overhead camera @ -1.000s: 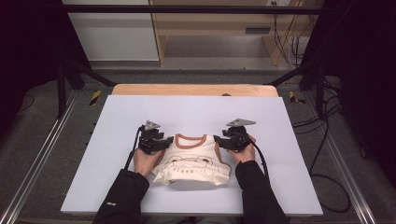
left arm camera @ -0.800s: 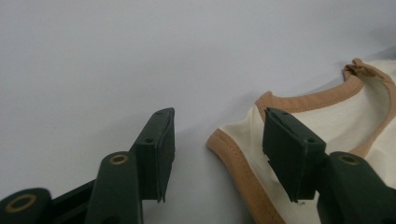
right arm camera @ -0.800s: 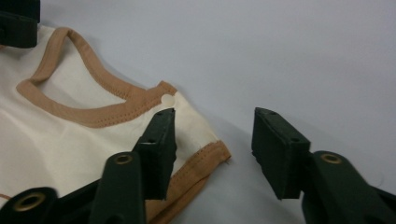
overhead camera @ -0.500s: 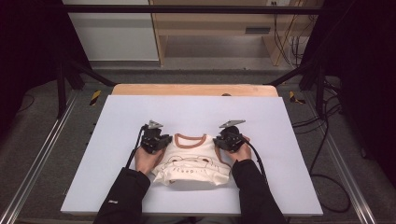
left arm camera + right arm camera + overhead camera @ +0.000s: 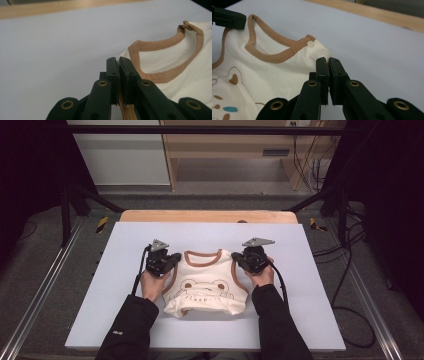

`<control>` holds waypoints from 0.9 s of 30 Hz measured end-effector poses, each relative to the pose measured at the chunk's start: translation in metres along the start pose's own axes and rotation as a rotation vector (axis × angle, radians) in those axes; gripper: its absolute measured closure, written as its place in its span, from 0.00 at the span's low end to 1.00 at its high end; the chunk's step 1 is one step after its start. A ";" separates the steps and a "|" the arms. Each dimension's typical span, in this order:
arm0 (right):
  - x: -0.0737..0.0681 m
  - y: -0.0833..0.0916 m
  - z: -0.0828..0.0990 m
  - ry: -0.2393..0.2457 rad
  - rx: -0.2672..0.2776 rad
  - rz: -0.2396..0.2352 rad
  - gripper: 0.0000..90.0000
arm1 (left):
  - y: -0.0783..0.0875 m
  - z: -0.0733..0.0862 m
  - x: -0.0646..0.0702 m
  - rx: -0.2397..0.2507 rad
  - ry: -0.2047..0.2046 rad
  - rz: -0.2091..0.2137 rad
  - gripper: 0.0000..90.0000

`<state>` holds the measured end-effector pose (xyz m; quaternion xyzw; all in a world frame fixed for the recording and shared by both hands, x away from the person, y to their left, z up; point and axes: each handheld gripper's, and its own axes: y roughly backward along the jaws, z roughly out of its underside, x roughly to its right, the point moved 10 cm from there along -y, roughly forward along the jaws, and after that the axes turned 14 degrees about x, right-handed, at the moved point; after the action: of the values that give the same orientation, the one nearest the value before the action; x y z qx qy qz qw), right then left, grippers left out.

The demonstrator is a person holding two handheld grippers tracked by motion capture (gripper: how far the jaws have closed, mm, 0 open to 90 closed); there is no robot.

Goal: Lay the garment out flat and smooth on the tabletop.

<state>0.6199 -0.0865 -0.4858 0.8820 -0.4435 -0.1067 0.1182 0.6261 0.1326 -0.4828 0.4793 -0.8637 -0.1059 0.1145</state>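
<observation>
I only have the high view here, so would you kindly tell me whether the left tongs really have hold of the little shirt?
Observer: Yes. The left gripper view shows the left tongs shut on the brown trim of the shirt at its shoulder.
Operator: Thank you. And the right side?
Observer: The right tongs are shut on the other shoulder's edge; a sliver of fabric shows between the jaws.
Operator: Anything on that shoulder near the grip?
Observer: A small pale snap button sits on the neckline trim, just beyond the jaws.

Shirt on tabletop
Shirt point(image 5: 207, 287) lies on tabletop point(image 5: 300, 250); left gripper point(image 5: 172, 261) at its left shoulder, right gripper point(image 5: 239, 258) at its right.
</observation>
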 end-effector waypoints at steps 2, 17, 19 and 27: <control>0.004 -0.002 -0.015 -0.007 0.035 0.012 0.97 | -0.002 -0.016 -0.002 0.025 -0.003 -0.004 0.96; 0.081 -0.079 -0.085 -0.010 0.114 0.227 0.86 | -0.088 -0.094 -0.047 0.093 0.063 -0.130 0.77; 0.089 -0.083 -0.080 -0.012 0.096 0.255 0.73 | -0.091 -0.093 -0.052 0.096 0.108 -0.124 0.64; 0.084 -0.063 -0.067 -0.048 0.065 0.214 0.47 | -0.059 -0.081 -0.045 0.098 0.074 -0.062 0.31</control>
<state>0.7368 -0.1102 -0.4483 0.8301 -0.5411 -0.1003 0.0895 0.7213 0.1339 -0.4272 0.5146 -0.8476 -0.0493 0.1195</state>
